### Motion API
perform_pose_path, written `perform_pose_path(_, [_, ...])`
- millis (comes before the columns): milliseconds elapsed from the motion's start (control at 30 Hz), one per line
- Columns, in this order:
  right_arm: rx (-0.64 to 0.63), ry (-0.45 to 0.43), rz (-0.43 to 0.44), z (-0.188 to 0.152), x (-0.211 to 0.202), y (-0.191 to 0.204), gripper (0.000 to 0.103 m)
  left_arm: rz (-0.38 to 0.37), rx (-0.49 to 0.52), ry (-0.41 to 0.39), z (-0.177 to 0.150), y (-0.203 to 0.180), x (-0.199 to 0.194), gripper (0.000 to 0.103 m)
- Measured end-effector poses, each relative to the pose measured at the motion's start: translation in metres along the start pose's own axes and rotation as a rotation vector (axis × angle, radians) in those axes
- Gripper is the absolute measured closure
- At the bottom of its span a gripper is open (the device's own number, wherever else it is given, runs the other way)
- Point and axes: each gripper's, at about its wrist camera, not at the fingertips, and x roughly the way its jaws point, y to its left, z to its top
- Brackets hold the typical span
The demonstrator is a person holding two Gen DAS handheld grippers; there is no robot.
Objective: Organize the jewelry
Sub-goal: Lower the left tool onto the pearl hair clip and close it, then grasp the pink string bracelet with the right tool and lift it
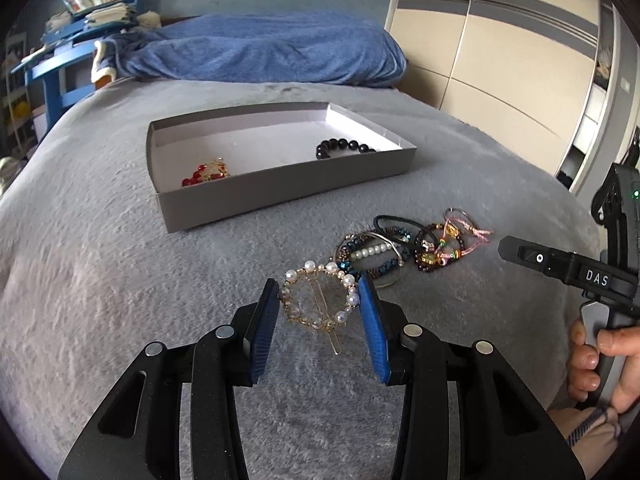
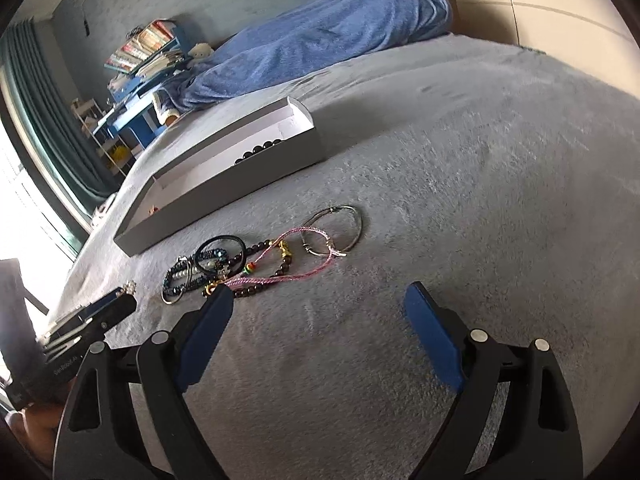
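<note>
My left gripper [image 1: 319, 286] is shut on a round pearl-and-gold hair clip [image 1: 318, 300], holding it between its blue pads just above the grey bed cover. A pile of bracelets and hair ties [image 1: 412, 246] lies to the right of it; it also shows in the right wrist view [image 2: 248, 264]. A grey shallow box [image 1: 280, 184] sits further back, with a red bead piece [image 1: 206, 174] and a black bead bracelet [image 1: 344, 148] inside. My right gripper [image 2: 318, 300] is open and empty, just short of the pile.
A blue pillow [image 1: 260, 52] lies at the head of the bed. A blue shelf with books [image 1: 76, 32] stands at the back left. Wardrobe doors [image 1: 500, 60] are at the right. The grey blanket [image 2: 480, 200] spreads wide to the right of the pile.
</note>
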Motion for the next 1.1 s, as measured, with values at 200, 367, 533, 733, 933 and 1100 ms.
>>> perform_pose_path(200, [0.021, 0.022, 0.030, 0.002, 0.002, -0.004, 0.029, -0.011, -0.028, -0.005, 0.000, 0.005, -0.001, 0.061])
perform_pose_path(367, [0.074, 0.069, 0.131, 0.007, 0.011, -0.009, 0.030, -0.013, -0.031, -0.005, 0.000, 0.007, -0.002, 0.061])
perform_pose_path(533, [0.156, 0.109, 0.205, 0.016, 0.020, -0.014, 0.033, -0.015, -0.034, -0.005, 0.000, 0.007, -0.001, 0.061])
perform_pose_path(733, [0.203, 0.168, 0.258, 0.017, 0.032, -0.002, 0.050, -0.015, -0.034, -0.005, 0.000, 0.007, -0.001, 0.061])
perform_pose_path(933, [0.285, 0.177, 0.270, 0.018, 0.041, -0.006, 0.098, -0.016, -0.040, -0.011, 0.000, 0.009, -0.002, 0.061])
perform_pose_path(1100, [0.252, 0.131, 0.267, 0.021, 0.026, -0.004, 0.100, -0.012, -0.036, -0.016, 0.000, 0.008, -0.003, 0.061])
